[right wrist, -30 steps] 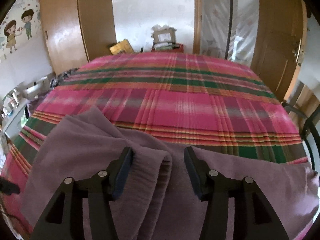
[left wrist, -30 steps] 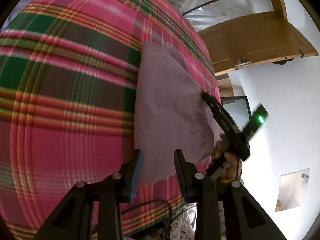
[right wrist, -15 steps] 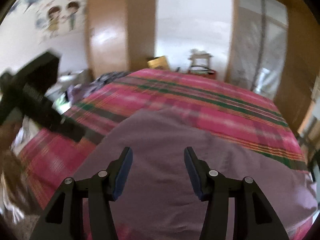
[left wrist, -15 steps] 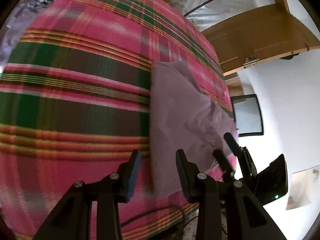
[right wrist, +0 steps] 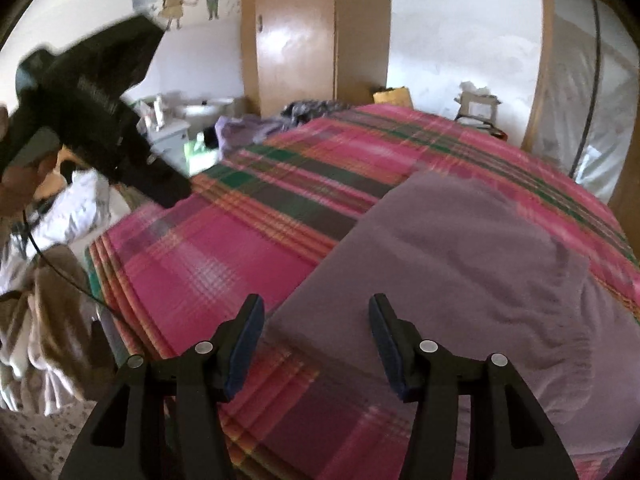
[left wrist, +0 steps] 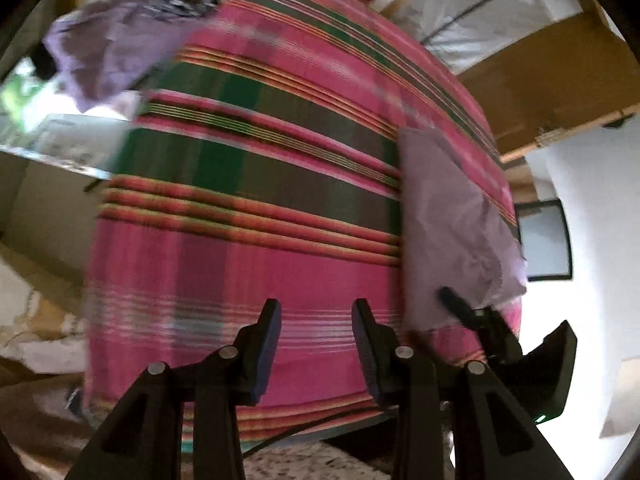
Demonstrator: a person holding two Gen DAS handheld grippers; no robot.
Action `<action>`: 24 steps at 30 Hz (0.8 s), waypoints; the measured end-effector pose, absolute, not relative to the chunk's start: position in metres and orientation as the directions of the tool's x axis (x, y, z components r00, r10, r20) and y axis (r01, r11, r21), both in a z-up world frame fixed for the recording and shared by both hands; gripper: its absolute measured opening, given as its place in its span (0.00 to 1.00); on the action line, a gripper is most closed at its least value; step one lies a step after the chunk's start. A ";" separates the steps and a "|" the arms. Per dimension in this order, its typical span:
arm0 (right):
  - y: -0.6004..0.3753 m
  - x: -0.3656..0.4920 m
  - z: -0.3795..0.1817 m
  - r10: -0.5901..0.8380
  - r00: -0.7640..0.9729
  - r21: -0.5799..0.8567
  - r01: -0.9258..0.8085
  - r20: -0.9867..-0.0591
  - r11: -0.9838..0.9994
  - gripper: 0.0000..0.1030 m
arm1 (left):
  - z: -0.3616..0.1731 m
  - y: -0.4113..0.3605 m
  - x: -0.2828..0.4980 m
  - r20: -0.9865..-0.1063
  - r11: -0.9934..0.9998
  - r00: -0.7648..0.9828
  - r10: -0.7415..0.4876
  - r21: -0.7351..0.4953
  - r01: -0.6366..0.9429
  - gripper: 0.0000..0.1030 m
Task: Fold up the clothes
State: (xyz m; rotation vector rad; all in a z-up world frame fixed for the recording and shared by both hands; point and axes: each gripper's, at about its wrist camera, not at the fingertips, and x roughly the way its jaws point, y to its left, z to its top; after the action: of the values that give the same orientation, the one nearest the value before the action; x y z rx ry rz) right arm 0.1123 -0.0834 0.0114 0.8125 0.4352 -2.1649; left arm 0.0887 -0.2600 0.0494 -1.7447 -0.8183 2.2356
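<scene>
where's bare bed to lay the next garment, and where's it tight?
Free: the wide plaid blanket stretch left of the folded mauve garment, running back to the clothes heap at the far corner. Tight: the near right corner, where the garment fills it, and the far-left corner under the heap.

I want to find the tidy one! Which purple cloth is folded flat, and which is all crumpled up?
The mauve garment beside the right gripper lies folded flat. The lilac cloth at the bed's far corner is crumpled.
</scene>
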 end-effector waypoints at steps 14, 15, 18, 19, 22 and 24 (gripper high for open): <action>-0.102 0.125 -0.006 -0.433 -0.626 -0.222 0.700 -0.649 -0.679 0.55 | 0.027 -0.203 0.010 -0.792 -0.780 -0.211 0.573 -0.606 0.158 0.37; -0.101 0.124 -0.006 -0.434 -0.624 -0.218 0.700 -0.650 -0.680 0.55 | 0.026 -0.201 0.006 -0.792 -0.779 -0.209 0.574 -0.607 0.157 0.37; -0.097 0.120 -0.006 -0.441 -0.613 -0.192 0.700 -0.656 -0.688 0.51 | 0.022 -0.200 -0.002 -0.788 -0.770 -0.212 0.578 -0.613 0.177 0.37; -0.095 0.119 -0.006 -0.443 -0.610 -0.185 0.699 -0.657 -0.690 0.49 | 0.019 -0.200 -0.005 -0.785 -0.764 -0.214 0.582 -0.618 0.186 0.37; -0.089 0.117 -0.005 -0.455 -0.605 -0.160 0.698 -0.654 -0.699 0.36 | 0.015 -0.199 -0.011 -0.774 -0.751 -0.212 0.596 -0.631 0.193 0.38; -0.086 0.117 -0.004 -0.464 -0.606 -0.150 0.698 -0.646 -0.701 0.20 | 0.015 -0.202 -0.014 -0.766 -0.742 -0.216 0.606 -0.642 0.194 0.38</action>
State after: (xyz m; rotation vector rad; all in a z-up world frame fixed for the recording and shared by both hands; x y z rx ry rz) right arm 0.1174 -0.0864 -0.0036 0.7693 0.5173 -2.2828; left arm -0.0136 -0.2025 0.0149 -1.7539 -0.9450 2.0366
